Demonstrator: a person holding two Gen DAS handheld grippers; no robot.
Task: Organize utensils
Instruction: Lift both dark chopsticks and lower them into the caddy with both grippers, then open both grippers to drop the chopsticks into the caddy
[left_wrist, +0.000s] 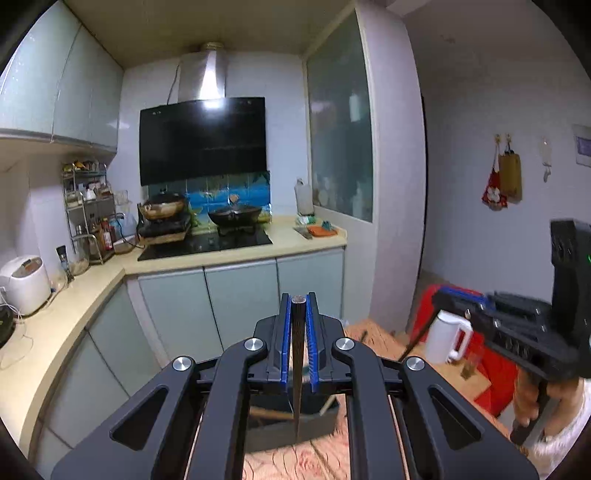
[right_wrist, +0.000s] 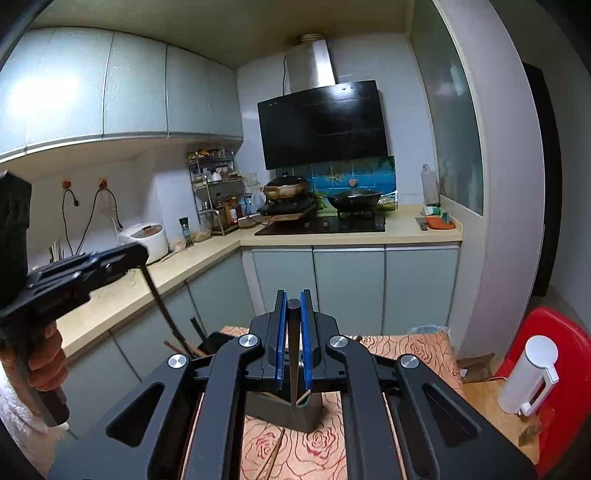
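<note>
Left wrist view: left gripper (left_wrist: 298, 314) clenched on dark chopstick (left_wrist: 297, 369), tip hanging over grey holder (left_wrist: 325, 417) on rose-patterned cloth. Right gripper (right_wrist: 293, 314) likewise pinches second chopstick (right_wrist: 293, 354) above holder (right_wrist: 284, 410). Risk: thin stick pivots between pads, misses holder mouth. Both hands raised, grippers tilted slightly down.

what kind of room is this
A small home kitchen, most likely. A black glass range hood hangs over a black cooktop with a dark wok on it, pale green cabinets line the walls, and a white rice cooker sits on the beige counter.
</note>
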